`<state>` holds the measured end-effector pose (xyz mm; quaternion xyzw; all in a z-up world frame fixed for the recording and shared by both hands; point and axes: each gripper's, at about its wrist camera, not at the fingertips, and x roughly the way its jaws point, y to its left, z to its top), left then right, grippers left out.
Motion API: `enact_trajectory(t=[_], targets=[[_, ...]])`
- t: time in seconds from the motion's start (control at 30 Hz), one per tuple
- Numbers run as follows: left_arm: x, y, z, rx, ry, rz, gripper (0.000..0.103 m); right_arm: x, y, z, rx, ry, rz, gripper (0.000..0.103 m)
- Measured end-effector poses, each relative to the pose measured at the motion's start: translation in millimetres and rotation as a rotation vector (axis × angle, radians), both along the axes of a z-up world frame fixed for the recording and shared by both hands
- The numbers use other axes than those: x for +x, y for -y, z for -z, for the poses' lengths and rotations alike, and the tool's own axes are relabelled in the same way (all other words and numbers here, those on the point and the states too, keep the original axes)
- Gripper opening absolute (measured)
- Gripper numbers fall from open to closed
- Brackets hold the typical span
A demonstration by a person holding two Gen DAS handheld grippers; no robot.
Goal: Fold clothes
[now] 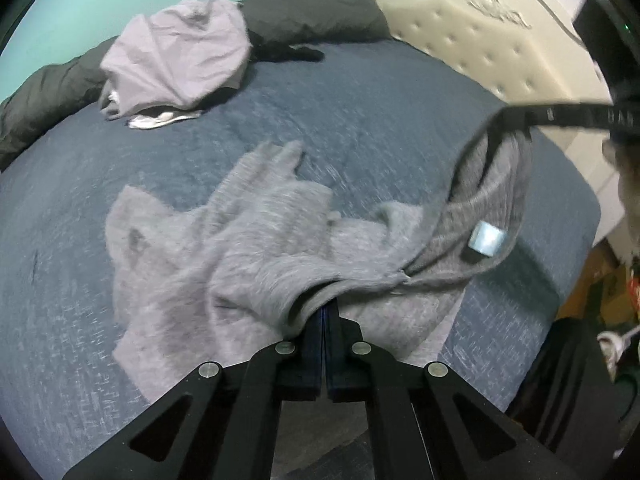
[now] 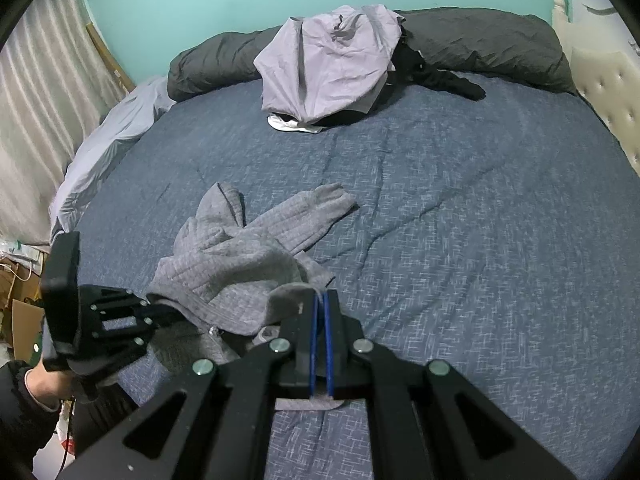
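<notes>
Fabric of the grey sweater [image 1: 256, 248] is pinched in both of your grippers at once. Your left gripper [image 1: 328, 308] has its two blue-edged fingers pressed together on a rolled edge of the knit, which bunches up right at the tips. Your right gripper [image 2: 321, 300] is likewise closed down on a grey fold, with a scrap of the same cloth showing below the fingers near the bottom of the right wrist view. From the left wrist camera you can see the right gripper's tips [image 1: 516, 118] holding a part of the sweater lifted off the bed, the cloth hanging down from it with a pale label [image 1: 486, 239] showing on the inside. The rest of the sweater lies crumpled on the dark blue bedspread [image 2: 460, 208], near its front edge, with one sleeve [image 2: 312, 216] stretched out toward the middle of the bed. Well apart from it, at the far side, a pile of clothes topped by a lilac garment [image 2: 332, 64] leans on a dark rolled duvet [image 2: 480, 44]. A tufted cream headboard [image 1: 492, 40] stands to the right.
</notes>
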<state>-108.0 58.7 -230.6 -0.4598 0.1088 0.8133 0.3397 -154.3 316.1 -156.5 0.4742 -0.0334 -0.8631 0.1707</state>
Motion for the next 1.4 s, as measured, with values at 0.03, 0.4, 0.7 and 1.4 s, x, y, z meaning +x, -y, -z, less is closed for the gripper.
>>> enact_trajectory(t=[0.03,0.4,0.7,1.4], targets=[[0.7,0.2,-1.5,0.014,0.021,-0.004,0.0,0.1,-0.2,0.4,-0.001,0.001,0.0,0.003],[7.9,-33.1,6.7,0.074,0.137,-0.105,0.058,12.1,3.4,-4.1,-0.016,-0.012,-0.024,0.003],[-7.4,-28.7,25.9,0.073,0.181,-0.187,0.024,25.7,-0.8,-1.9,-0.006,-0.025,-0.041,0.003],[-5.7,44.5,-27.5,-0.015,0.058,-0.117,0.004,35.4,16.6,35.8,0.085,0.082,-0.105,0.01]])
